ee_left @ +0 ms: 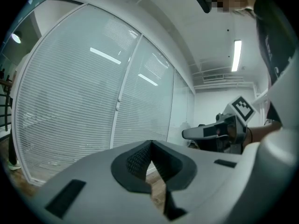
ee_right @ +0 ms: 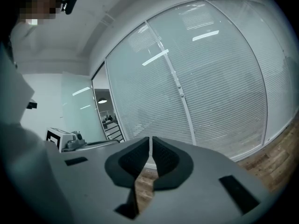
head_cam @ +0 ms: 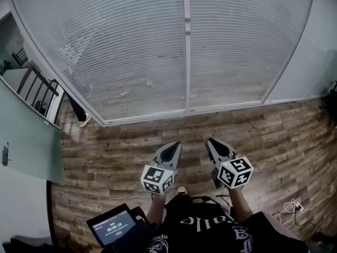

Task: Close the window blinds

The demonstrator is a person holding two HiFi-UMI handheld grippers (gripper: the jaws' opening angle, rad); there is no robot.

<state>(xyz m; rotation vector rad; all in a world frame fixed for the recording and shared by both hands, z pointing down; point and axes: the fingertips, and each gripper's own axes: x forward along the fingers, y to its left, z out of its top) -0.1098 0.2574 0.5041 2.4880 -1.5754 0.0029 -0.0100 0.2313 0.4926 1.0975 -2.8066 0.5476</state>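
Observation:
White horizontal blinds (head_cam: pixel 126 51) cover two tall glass panels ahead, split by a white upright post (head_cam: pixel 186 62) with a small knob (head_cam: pixel 187 19) on it. My left gripper (head_cam: pixel 174 144) and right gripper (head_cam: pixel 211 140) hang side by side over the wood floor, well short of the window and pointing at it. Both are shut with nothing between the jaws. The left gripper view shows its jaws (ee_left: pixel 150 143) meeting in front of the blinds (ee_left: pixel 70 106), with the right gripper (ee_left: pixel 219 129) off to its side. In the right gripper view the tips (ee_right: pixel 150 138) stand almost together below the post (ee_right: pixel 180 94).
A frosted glass partition (head_cam: pixel 29 141) and a dark stair railing (head_cam: pixel 39 91) stand at the left. Someone's leg and shoe (head_cam: pixel 81 117) show by the window's left corner. A small screen (head_cam: pixel 113 228) sits low by my body. Cables and a power strip (head_cam: pixel 294 207) lie on the floor (head_cam: pixel 131 146) at the right.

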